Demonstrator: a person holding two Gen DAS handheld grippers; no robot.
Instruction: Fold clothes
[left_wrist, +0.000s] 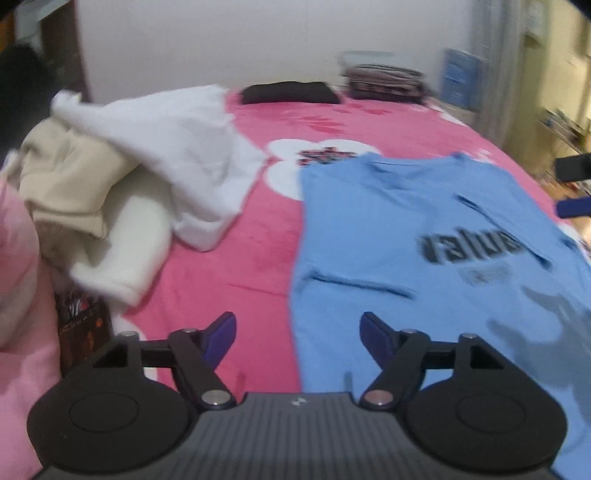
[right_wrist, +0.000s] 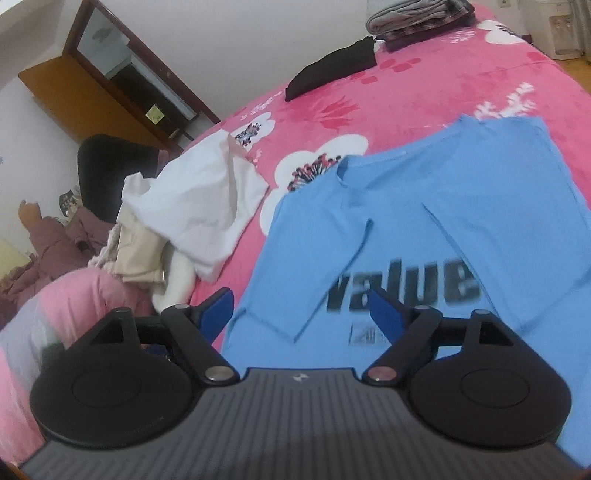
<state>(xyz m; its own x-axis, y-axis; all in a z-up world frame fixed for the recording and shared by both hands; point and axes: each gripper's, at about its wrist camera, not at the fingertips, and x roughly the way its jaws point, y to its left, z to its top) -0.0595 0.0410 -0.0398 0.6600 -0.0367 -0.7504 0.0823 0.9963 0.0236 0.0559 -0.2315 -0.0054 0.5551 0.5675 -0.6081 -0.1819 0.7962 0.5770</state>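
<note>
Blue shirt (right_wrist: 424, 221) spread flat on pink blanket (right_wrist: 424, 85), sleeves folded in over the chest, black lettering face up. In right wrist view, fills the frame from 12 through 3 o'clock of the claw; in left wrist view, shirt (left_wrist: 406, 229) lies at 1 to 3 o'clock, its near edge running down past the right-hand finger.

Left gripper (left_wrist: 297, 334) held above the bed, jaws wide, nothing between them, pads clear of cloth; only blanket (left_wrist: 240, 258) and the shirt's edge seen through the gap. Right gripper (right_wrist: 301, 306) likewise wide, hovering over the shirt's lower part, empty; whether any pad brushes the cloth cannot be told through the blur.

White garment (left_wrist: 166, 155) heaped at 10 o'clock in left wrist view, draped over beige cloth (left_wrist: 62, 184) just beside it; same white heap (right_wrist: 199, 203) at 10 o'clock in right wrist view. Pale pink bundle (left_wrist: 14, 295) at 9 o'clock, against the frame's edge.

Black folded item (left_wrist: 290, 93) far off at 12 o'clock, near the wall. Stack of folded dark clothes (left_wrist: 384, 83) just right of it, at 1 o'clock. Wooden mirror frame (right_wrist: 122, 74) at 11 o'clock in right wrist view, beyond the bed.
</note>
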